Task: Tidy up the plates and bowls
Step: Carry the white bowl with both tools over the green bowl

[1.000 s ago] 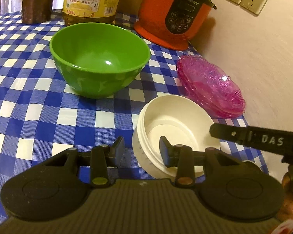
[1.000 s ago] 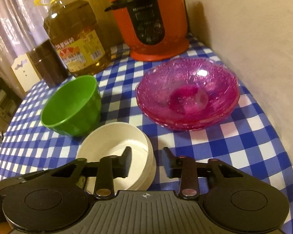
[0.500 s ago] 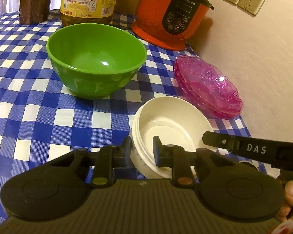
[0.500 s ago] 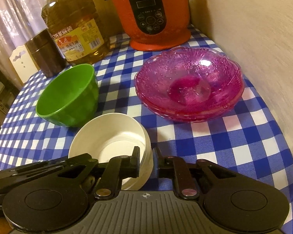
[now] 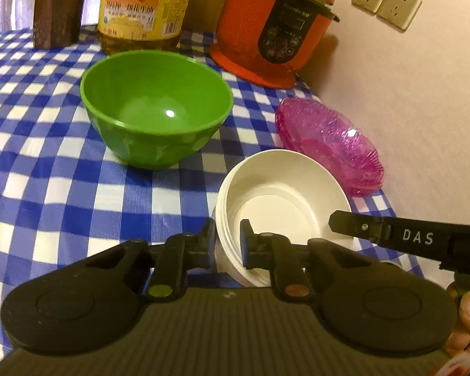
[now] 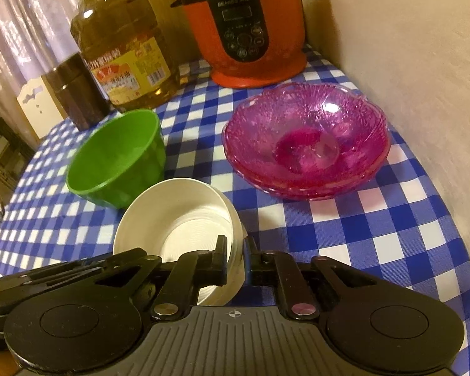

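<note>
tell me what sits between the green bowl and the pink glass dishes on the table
Only bare checked tablecloth lies between the green bowl and the pink glass dishes; the right wrist view shows it best. The white bowls sit nearer the camera, below that gap.

At the top of the frame we see an orange-red rice cooker (image 5: 275,28) with a black control panel. Left of it stands a big oil bottle (image 5: 141,9) with a yellow label, and further left a dark brown canister (image 5: 58,6). A blue-and-white checked cloth (image 5: 31,163) covers the bench. Two wall sockets (image 5: 387,1) sit at upper right.
</note>
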`<state>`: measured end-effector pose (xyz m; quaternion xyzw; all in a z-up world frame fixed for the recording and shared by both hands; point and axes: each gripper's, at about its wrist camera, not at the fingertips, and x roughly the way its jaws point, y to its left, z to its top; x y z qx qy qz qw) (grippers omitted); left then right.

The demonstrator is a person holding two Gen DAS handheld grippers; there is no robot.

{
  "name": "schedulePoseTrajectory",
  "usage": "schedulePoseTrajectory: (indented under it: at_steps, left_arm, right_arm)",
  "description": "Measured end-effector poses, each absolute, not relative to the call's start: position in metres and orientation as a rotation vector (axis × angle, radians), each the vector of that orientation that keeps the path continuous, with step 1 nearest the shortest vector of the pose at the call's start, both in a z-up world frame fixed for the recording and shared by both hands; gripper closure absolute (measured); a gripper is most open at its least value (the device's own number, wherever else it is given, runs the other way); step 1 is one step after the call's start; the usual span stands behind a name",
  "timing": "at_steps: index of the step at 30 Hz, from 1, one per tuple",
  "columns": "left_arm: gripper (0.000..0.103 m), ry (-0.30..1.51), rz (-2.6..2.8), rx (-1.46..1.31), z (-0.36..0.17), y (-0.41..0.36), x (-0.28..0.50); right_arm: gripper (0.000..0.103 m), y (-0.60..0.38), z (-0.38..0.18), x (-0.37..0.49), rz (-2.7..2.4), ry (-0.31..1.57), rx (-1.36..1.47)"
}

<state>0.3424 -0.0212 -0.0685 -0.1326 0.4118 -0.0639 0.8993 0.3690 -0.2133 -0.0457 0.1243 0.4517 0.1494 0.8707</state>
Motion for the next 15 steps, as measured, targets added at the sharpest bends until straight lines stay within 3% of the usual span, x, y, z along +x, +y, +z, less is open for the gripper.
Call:
schedulePoseTrajectory:
  at_steps: [15]
  left_arm:
    - [0.089, 0.727, -0.122, -0.27, -0.017, -0.008, 0.339]
  right_arm:
    - [0.093, -0.205, 0.011, 0.368, 0.339, 0.789, 0.301]
